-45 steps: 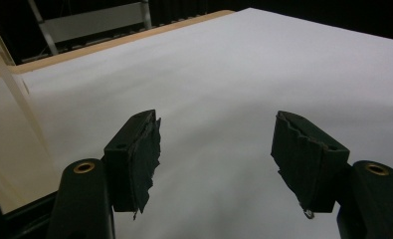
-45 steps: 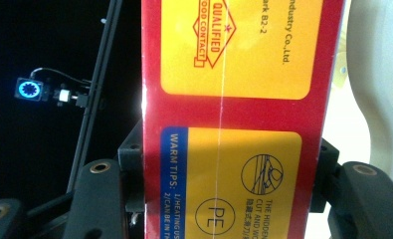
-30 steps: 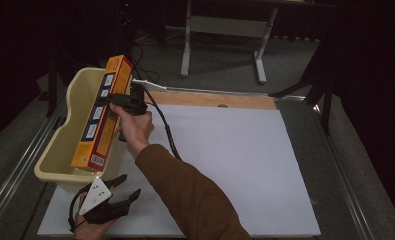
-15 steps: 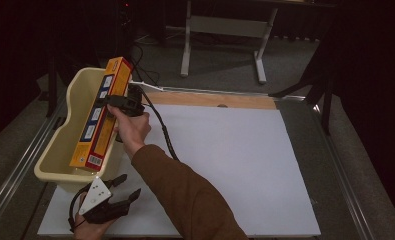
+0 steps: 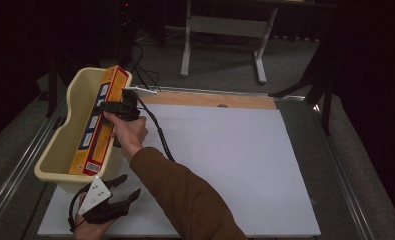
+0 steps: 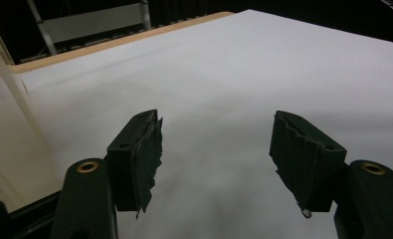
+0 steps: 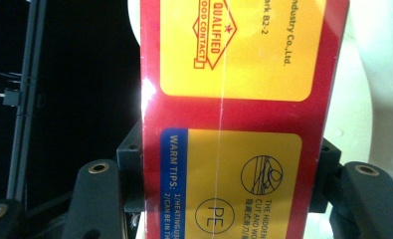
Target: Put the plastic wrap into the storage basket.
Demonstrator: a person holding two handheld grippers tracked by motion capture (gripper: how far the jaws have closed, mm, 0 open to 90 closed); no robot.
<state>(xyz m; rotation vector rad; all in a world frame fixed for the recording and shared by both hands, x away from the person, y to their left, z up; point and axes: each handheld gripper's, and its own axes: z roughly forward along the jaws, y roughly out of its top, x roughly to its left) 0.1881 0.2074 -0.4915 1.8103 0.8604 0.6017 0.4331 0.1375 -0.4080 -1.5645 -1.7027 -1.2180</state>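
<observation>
Paper right under me, the white sheet (image 5: 225,165) covering most of the table, and nearest of all my left gripper (image 5: 116,197) low at the sheet's near left corner, jaws spread wide with nothing between them; through its own camera I see bare white paper running out past both black pads (image 6: 136,158). Just beyond it sits the cream tub (image 5: 67,135), its near end close to that gripper, its long side running away along the table's left edge. My right sleeve (image 5: 185,200) cuts diagonally across the sheet and hides part of the paper, with the cable trailing beside it. Further out, my right gripper (image 5: 116,107) is clamped on the long red-and-orange box (image 5: 97,122), which leans lengthwise in the tub with its far end poking above the rim. From the right gripper view the box (image 7: 239,119) fills the gap between the jaws, label text readable, cream tub wall (image 7: 363,74) behind it. Beyond the sheet, a wooden strip (image 5: 210,100), then grey floor and a metal stand (image 5: 225,30) in the dark.
</observation>
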